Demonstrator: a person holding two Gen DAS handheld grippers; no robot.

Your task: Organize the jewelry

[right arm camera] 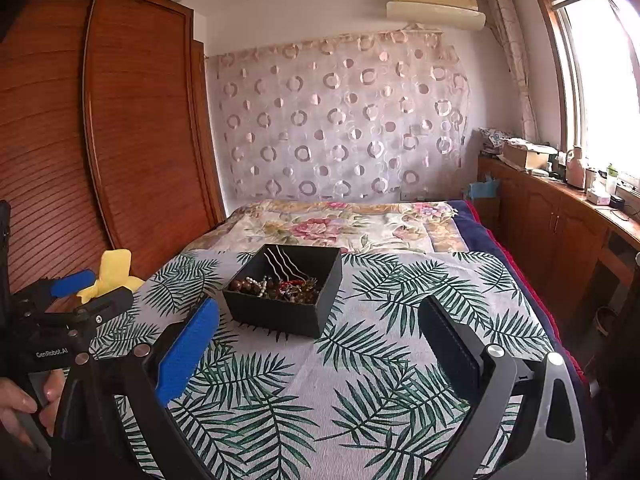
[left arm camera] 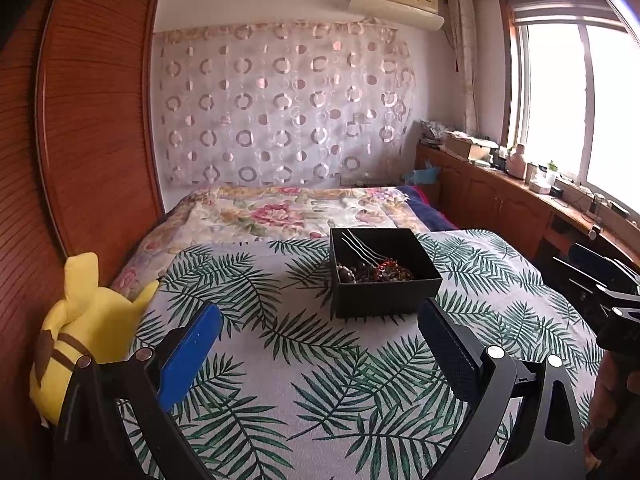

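Observation:
A black open box (left arm camera: pixel 384 294) stands on the leaf-print cloth (left arm camera: pixel 280 360) on the bed. It holds a tangle of bead strings, red jewelry and silver wavy hairpins (left arm camera: pixel 374 270). In the right wrist view the box (right arm camera: pixel 284 312) is ahead and a little left, with the jewelry (right arm camera: pixel 280 286) inside. My left gripper (left arm camera: pixel 320 316) is open and empty, short of the box. My right gripper (right arm camera: pixel 320 312) is open and empty, also short of the box. The left gripper also shows in the right wrist view (right arm camera: pixel 80 292) at the left edge.
A yellow plush toy (left arm camera: pixel 88 332) lies at the bed's left edge by the wooden wardrobe (left arm camera: pixel 80 120). A floral blanket (left arm camera: pixel 280 212) covers the far bed. A wooden counter (left arm camera: pixel 520 192) with clutter runs under the window at right.

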